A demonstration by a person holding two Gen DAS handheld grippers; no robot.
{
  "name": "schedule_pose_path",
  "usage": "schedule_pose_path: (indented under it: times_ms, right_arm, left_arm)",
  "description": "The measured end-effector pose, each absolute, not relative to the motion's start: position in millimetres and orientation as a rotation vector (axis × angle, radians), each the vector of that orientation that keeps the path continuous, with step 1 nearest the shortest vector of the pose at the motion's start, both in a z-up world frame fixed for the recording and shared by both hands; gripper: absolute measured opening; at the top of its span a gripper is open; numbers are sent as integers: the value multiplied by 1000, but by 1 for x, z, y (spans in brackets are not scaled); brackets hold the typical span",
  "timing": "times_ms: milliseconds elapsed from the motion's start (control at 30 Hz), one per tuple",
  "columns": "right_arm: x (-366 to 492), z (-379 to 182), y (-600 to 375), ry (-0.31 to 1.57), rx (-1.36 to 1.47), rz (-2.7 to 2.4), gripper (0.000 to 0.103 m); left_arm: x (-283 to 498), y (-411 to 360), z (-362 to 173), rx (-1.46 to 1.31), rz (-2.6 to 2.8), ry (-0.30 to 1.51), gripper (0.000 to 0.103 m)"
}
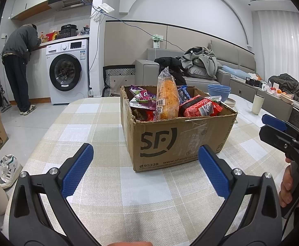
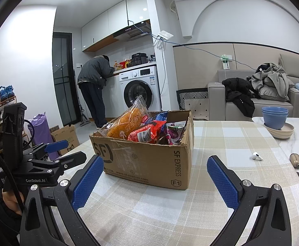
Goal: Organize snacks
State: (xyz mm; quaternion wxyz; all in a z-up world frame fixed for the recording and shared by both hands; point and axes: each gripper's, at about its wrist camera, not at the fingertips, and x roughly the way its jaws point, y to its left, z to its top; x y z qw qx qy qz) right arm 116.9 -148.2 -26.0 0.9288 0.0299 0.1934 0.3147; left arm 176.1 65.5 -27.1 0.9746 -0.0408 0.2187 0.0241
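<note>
From the left wrist: the left gripper (image 1: 145, 169) hangs empty, its blue pads spread wide, just short of the box (image 1: 178, 141) that stands on the checked table (image 1: 100, 123). The snacks appear already gathered inside the box, with none seen loose on the cloth, so the sorting looks largely done or not yet begun; which of the two cannot be told. An orange bag (image 1: 168, 98) stands upright in the middle of the box, poking well above its rim, with a red pack (image 1: 200, 107) to its right and purple packs (image 1: 143, 98) to its left. The right gripper (image 1: 280, 131) shows beside the box's right side, its jaws apart.

From the right wrist: the right gripper (image 2: 155, 179) is likewise empty and spread wide, facing the box's near corner. Here the orange bag leans toward the box's left end. Right of the box lie an earbud (image 2: 257, 156) and its case (image 2: 297, 160); beyond them, bowls (image 2: 274, 115).
</note>
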Motion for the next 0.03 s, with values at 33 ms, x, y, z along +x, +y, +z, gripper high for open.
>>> schedule_pose_path:
  times_ms: [33]
  right_arm:
    - [117, -26, -148, 396, 61, 644, 103]
  left_arm:
    - [176, 66, -27, -82, 47, 440, 102]
